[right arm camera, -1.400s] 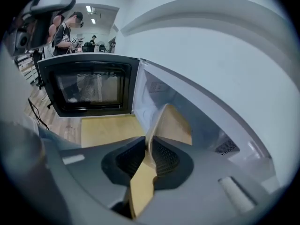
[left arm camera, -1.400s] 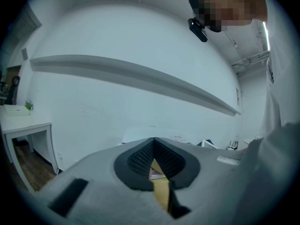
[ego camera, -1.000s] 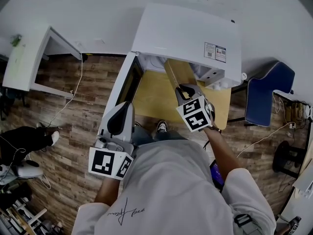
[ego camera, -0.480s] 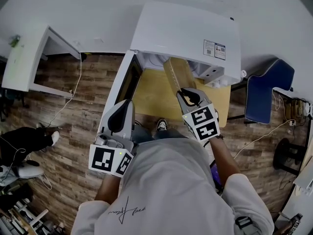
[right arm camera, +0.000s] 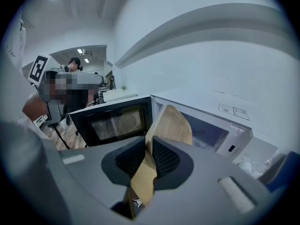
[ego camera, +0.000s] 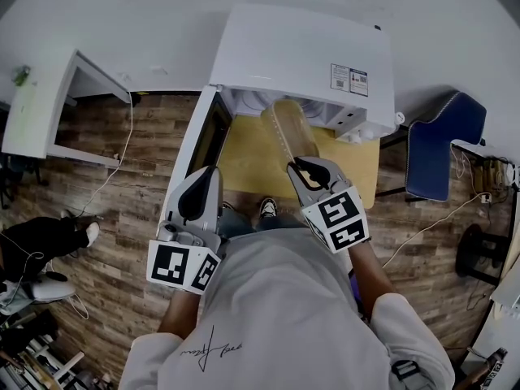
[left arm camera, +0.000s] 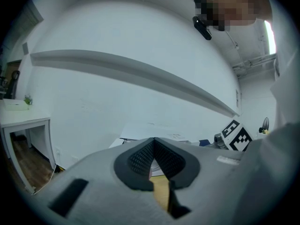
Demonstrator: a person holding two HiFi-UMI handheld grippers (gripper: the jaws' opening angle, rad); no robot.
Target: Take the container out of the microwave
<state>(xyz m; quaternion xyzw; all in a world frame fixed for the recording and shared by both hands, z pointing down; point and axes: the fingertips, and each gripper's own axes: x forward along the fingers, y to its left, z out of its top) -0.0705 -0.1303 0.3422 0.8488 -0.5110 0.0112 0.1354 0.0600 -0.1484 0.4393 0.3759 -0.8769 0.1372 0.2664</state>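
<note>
Tan container (right arm camera: 174, 121) in right tongs (right arm camera: 151, 150)

Wood-plank floor (ego camera: 122, 193), white wall (ego camera: 122, 15), white desk (ego camera: 32, 112) (far left), blue chair (ego camera: 439, 153)

Head view looks steeply down from above onto the microwave (ego camera: 301, 55). Right gripper view faces its open front from close up. Left gripper view sits lower, looking level at the wall (left arm camera: 117, 102).

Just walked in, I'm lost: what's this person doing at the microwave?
A person holds a two-jaw gripper in each hand. The right gripper is clamped on the rim of a tan container, held on edge in front of the microwave, above a yellow table. The left gripper, empty, is near the open door.
</note>
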